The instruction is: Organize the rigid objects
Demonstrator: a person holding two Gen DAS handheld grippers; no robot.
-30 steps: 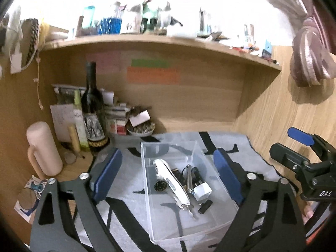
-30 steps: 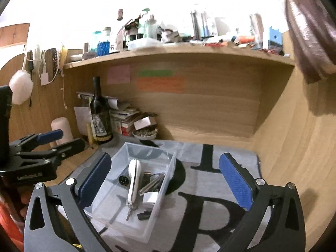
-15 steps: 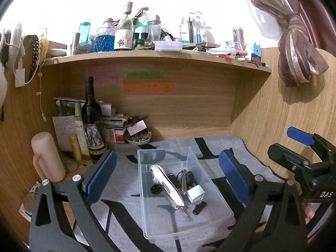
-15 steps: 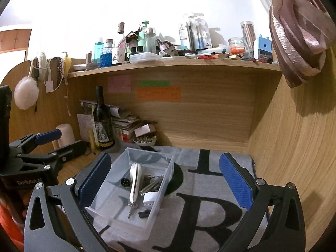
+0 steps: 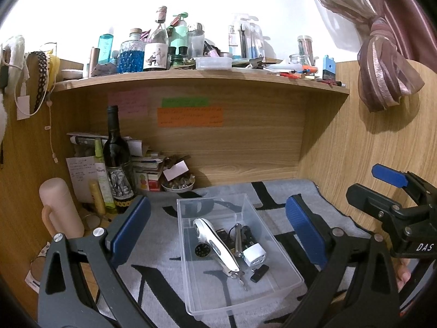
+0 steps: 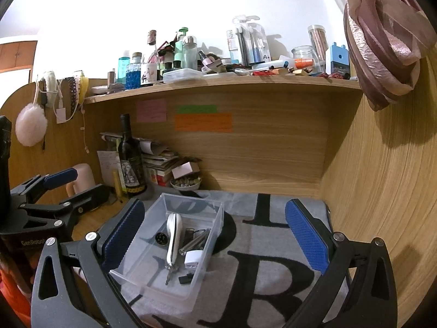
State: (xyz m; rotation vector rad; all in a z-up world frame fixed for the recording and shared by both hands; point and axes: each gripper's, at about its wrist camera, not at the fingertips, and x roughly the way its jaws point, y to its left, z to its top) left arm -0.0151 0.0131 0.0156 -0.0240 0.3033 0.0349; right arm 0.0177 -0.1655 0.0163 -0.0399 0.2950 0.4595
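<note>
left wrist view: both claws spread wide, empty; left claw (image 5: 218, 229) could bump the clear box (image 5: 235, 257) (very light), spilling things.

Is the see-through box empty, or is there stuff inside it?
Not empty. The clear box holds a white handheld gadget, a white plug adapter, a metal tube and some small dark bits.

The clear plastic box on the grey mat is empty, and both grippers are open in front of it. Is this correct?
Not fully. The clear plastic box is not empty: the left wrist view shows a white handheld device, a white plug adapter, a metal cylinder and other small items inside. The rest holds: it sits on the grey mat, and the left gripper and right gripper are open.
</note>
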